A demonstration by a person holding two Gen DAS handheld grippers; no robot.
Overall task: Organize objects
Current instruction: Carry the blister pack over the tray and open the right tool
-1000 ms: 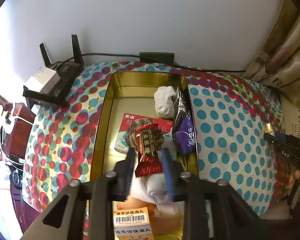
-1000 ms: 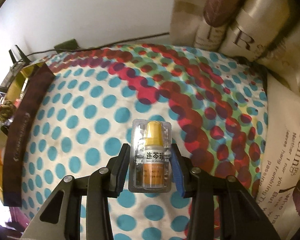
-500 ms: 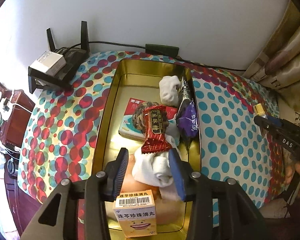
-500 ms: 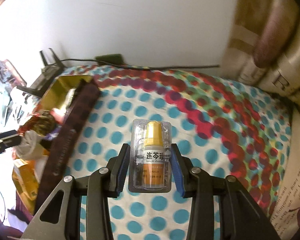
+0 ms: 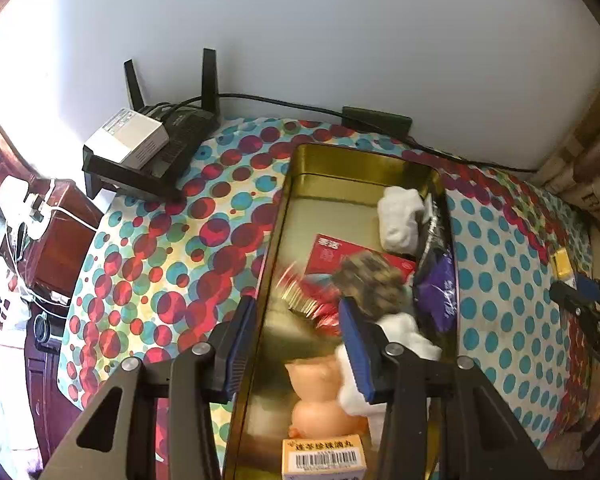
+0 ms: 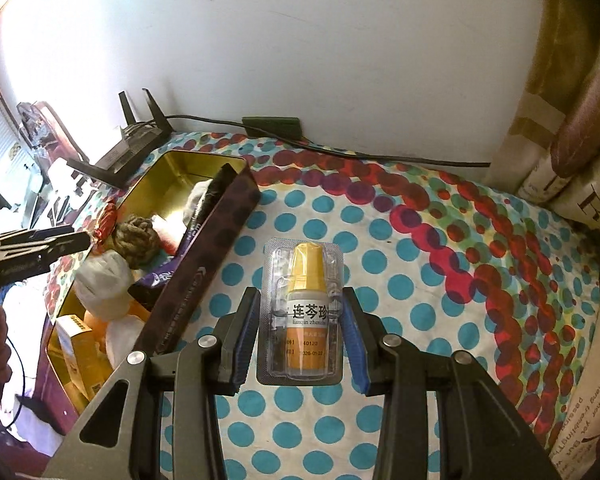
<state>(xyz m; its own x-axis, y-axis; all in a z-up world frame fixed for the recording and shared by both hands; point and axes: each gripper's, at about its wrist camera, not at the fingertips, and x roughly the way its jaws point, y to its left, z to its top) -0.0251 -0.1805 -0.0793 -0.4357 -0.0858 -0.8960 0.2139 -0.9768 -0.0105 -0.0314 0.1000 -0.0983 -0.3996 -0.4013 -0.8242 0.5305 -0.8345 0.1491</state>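
Observation:
A gold tin (image 5: 364,156) lies open on the dotted cloth, holding white cloths (image 5: 400,220), a red packet (image 5: 332,250), a purple wrapper (image 5: 440,292), a brown knitted ball (image 5: 372,280), a peach toy (image 5: 316,376) and an orange box (image 5: 324,456). A red sweet wrapper (image 5: 308,300) is blurred inside the tin, just past my left gripper (image 5: 298,344), which is open above the tin's left rim with nothing between its fingers. My right gripper (image 6: 300,332) is shut on a blister pack with a yellow-capped dropper bottle (image 6: 304,304), held above the cloth right of the tin (image 6: 204,156).
A black router (image 5: 180,136) with a white box (image 5: 128,140) on it stands at the back left; a cable and adapter (image 5: 376,118) run along the wall. Curtains (image 6: 572,120) hang at the right. Wooden furniture (image 5: 60,236) stands beyond the cloth's left edge.
My left gripper opened and let go of the red sweet wrapper, which dropped into the tin; the gripper shifted left. My right gripper rose with the blister pack and swung towards the tin.

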